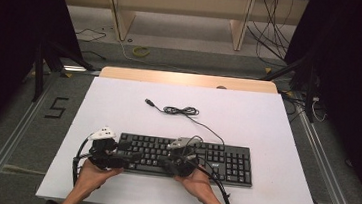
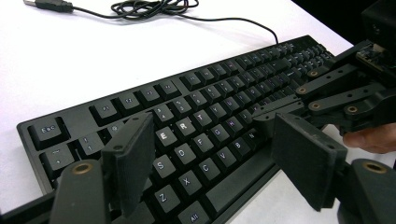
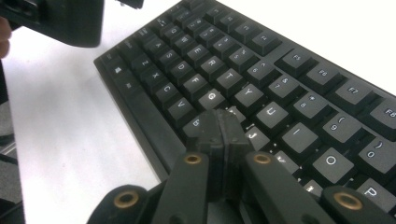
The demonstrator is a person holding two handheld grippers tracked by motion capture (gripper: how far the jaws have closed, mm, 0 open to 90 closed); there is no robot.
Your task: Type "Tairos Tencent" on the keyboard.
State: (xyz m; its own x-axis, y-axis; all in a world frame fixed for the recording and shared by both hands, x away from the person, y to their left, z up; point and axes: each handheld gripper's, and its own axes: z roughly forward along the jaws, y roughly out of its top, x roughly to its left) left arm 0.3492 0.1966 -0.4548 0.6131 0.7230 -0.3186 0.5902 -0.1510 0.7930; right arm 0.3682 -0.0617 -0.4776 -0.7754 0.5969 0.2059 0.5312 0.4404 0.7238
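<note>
A black keyboard [image 1: 226, 162] lies on the white table near its front edge. Its cable [image 1: 184, 111] runs to the back in a loose coil and ends in a USB plug [image 1: 149, 101]. My left gripper [image 1: 113, 159] hovers over the keyboard's left end, and in the left gripper view my left gripper [image 2: 210, 128] stands open above the letter keys [image 2: 184, 126] with nothing between its pads [image 2: 131, 158]. My right gripper [image 1: 179, 165] is over the middle of the keyboard. My right gripper [image 3: 219, 116] is shut with nothing in it, its tips down at the keys between G [image 3: 211, 97] and J [image 3: 256, 135].
The white table top [image 1: 248, 116] has free room behind the keyboard and to its right. A wooden strip [image 1: 186, 78] borders the far edge. Black stands and loose cables [image 1: 276, 36] are on the floor beyond the table.
</note>
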